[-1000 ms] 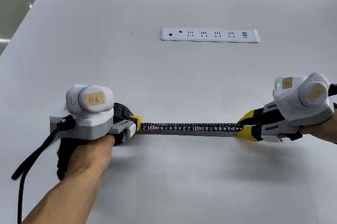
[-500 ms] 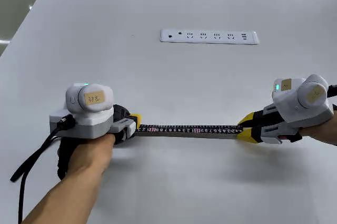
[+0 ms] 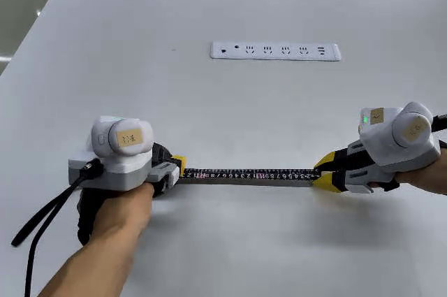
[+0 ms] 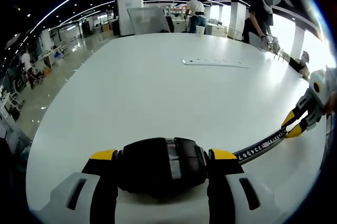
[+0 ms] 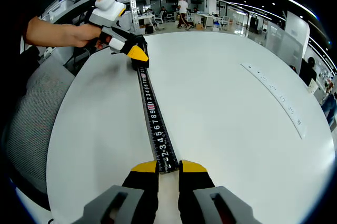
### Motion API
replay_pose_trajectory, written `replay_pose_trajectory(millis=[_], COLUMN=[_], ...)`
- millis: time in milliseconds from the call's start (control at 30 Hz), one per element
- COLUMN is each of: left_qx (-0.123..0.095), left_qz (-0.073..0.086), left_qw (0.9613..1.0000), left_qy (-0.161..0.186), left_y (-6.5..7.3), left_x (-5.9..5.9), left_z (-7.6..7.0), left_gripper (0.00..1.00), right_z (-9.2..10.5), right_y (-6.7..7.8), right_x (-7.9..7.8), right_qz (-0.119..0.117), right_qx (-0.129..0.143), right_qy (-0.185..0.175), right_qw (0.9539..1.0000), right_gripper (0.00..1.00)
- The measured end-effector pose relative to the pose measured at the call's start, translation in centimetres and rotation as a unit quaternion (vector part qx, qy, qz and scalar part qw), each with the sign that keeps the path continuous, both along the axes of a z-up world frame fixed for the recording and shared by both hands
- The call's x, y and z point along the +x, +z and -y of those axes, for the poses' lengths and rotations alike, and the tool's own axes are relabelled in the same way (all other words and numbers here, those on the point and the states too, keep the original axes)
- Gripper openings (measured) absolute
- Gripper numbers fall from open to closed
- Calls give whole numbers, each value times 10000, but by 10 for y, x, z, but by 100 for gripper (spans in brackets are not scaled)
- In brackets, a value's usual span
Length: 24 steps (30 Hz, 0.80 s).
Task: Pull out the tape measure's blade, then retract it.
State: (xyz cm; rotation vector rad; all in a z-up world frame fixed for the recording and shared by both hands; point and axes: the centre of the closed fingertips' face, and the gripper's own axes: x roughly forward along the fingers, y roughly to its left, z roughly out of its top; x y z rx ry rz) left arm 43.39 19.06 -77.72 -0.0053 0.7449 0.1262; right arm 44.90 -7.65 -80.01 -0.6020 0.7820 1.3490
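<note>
Big white bench point(image 3: 244, 3) in an open-plan office, with long light strips on a dark ceiling and a few people point(image 4: 196, 13) standing way off past the far edge.

Counting things: one tape measure point(image 4: 163, 163), one power strip point(image 3: 276, 51) and two grippers, each with two yellow-tipped jaws.

The left gripper point(image 3: 174, 168) has its jaws clamped on the tape measure's black case, one yellow tip on each side, so the case sits right between them and fills the gap. The blade point(image 3: 248, 173) comes out of the case on the side facing the other gripper. It runs dead straight across to the right gripper point(image 3: 323, 172), low over the bench with the printed numbers face up. I can't tell if it's actually touching the surface.

The right gripper's jaws are closed in on the free end of the blade, which sits pinched between the two tips. In the right gripper view the blade shoots straight ahead from the jaws to the left gripper at the far end, so its long axis is the line from one pair of jaws to the other.

The power strip lies flat on the bench, well apart from the blade, out beyond both pairs of jaws on the side away from the person. Its long side runs roughly parallel to the blade.

A bare hand point(image 3: 122, 206) grips the left gripper's handle. A grey mesh chair point(image 5: 31, 124) sits off the bench edge in the right gripper view.
</note>
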Motion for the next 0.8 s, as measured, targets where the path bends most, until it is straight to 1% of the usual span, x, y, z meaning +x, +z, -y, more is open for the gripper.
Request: replay_pose_trajectory(millis=[33, 67, 167, 333, 633, 800], left_qx=[41, 41, 67, 98, 62, -2], left_qz=[53, 61, 21, -20, -62, -30], left_qw=[10000, 10000, 10000, 9999, 9998, 9999], left_qy=[-27, -46, -69, -121, -174, -150], left_y=[0, 1, 0, -1, -2, -1], left_x=[0, -1, 1, 0, 1, 0], left_z=[0, 0, -1, -2, -4, -3], left_gripper=[65, 65, 64, 62, 61, 61], right_z=[0, 0, 0, -2, -2, -1], right_y=[0, 0, 0, 1, 1, 1], right_x=[0, 0, 0, 0, 0, -1], right_qz=[13, 32, 73, 80, 79, 76], right_qx=[-10, -15, -14, -19, -35, -38], right_qy=[11, 30, 48, 69, 64, 68], right_qw=[10000, 10000, 10000, 9999, 9999, 9999], right_gripper=[10, 10, 10, 9, 9, 9])
